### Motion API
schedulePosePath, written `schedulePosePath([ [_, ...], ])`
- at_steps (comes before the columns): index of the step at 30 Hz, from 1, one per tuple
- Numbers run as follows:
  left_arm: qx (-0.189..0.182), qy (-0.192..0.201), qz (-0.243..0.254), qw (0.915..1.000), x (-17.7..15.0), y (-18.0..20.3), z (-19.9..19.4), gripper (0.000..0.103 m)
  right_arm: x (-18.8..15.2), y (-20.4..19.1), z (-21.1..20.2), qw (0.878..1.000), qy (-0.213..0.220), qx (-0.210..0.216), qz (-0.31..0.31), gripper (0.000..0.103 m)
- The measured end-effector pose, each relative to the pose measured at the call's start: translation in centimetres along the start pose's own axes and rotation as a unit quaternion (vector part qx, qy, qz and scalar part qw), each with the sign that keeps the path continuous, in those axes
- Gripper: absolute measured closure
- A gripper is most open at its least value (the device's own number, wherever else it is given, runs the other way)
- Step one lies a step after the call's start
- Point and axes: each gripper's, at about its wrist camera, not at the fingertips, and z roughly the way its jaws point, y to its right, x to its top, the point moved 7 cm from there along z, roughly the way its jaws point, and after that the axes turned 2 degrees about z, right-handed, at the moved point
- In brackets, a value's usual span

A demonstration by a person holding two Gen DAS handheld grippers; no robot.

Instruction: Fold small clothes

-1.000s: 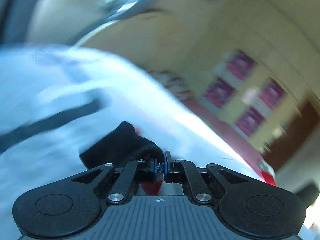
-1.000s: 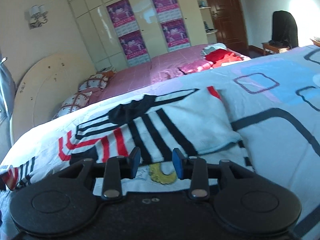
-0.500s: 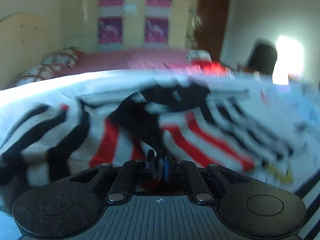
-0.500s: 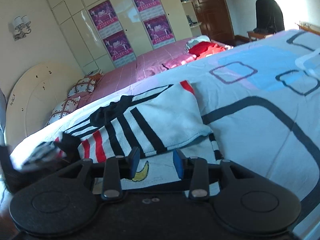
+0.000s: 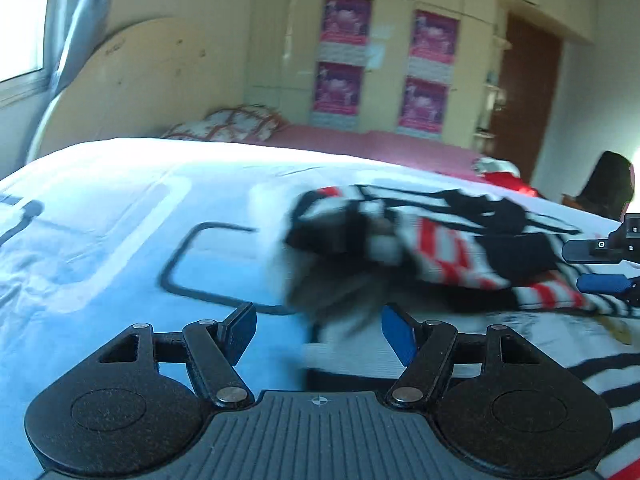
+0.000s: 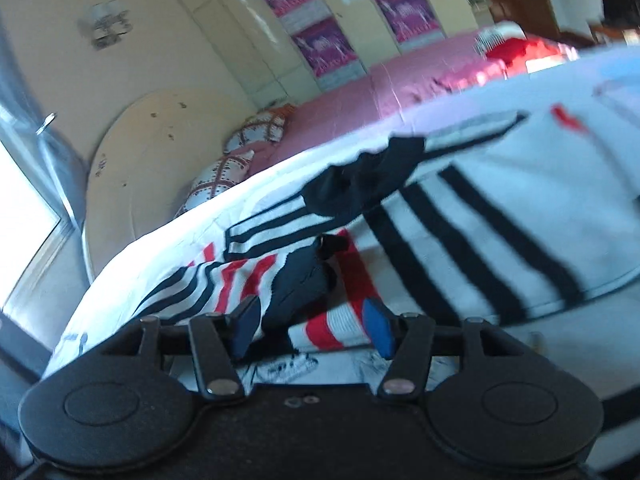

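A small white knit sweater [image 6: 500,216] with black and red stripes lies on the bedspread; in the left wrist view [image 5: 452,248] its near sleeve is motion-blurred, dropping just ahead of my fingers. My left gripper [image 5: 318,332] is open and empty, right before that blurred sleeve. My right gripper [image 6: 310,330] is open, its blue pads either side of the folded red-striped sleeve and black cuff [image 6: 304,280], close above them. The right gripper's fingers [image 5: 604,282] show at the right edge of the left wrist view.
The white and light-blue bedspread [image 5: 100,240] with dark rounded-rectangle outlines stretches left. Behind is a pink bed [image 6: 400,76] with patterned pillows [image 6: 256,132], a red garment [image 6: 520,48], a cream headboard [image 6: 152,140], wardrobe doors with posters [image 5: 344,56] and a dark chair [image 5: 608,188].
My left gripper was shut on the sleeve, carried it over the sweater, and has now opened and let it drop. My right gripper moved in close to the folded sleeve and opened wider.
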Motion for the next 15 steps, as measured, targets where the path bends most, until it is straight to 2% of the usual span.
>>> schedulePosePath([
  [3,-0.017,-0.012,0.0,0.9998,0.2,0.0,2.5,0.034,0.5,0.9,2.5,0.999,-0.002,-0.014,0.034,0.047],
  [4,-0.018,-0.016,0.0,0.9997,0.3,0.2,3.3,0.034,0.6,1.1,3.2,0.999,-0.005,-0.016,0.038,0.059],
  [5,-0.018,-0.019,0.001,0.9997,0.2,0.4,4.1,0.034,0.6,1.0,3.6,0.999,-0.008,-0.016,0.034,0.087],
  [6,-0.02,-0.021,0.002,0.9996,0.4,0.7,4.9,0.034,0.6,0.8,4.0,1.0,-0.012,-0.014,0.021,0.097],
  [8,-0.017,-0.028,0.001,0.9995,0.2,0.7,6.0,0.034,1.1,-0.1,3.5,1.0,-0.002,-0.021,-0.015,0.097],
  [11,-0.017,-0.026,0.006,0.9995,0.1,0.7,6.4,0.034,3.2,-1.0,-0.7,0.995,0.077,-0.035,-0.051,0.097],
  [13,-0.018,-0.025,0.005,0.9995,0.0,0.7,6.2,0.034,4.4,0.5,-3.6,0.988,0.125,-0.075,-0.054,0.097],
  [15,-0.017,-0.023,0.004,0.9996,0.0,0.7,6.0,0.04,4.7,2.2,-4.5,0.987,0.121,-0.092,-0.047,0.097],
])
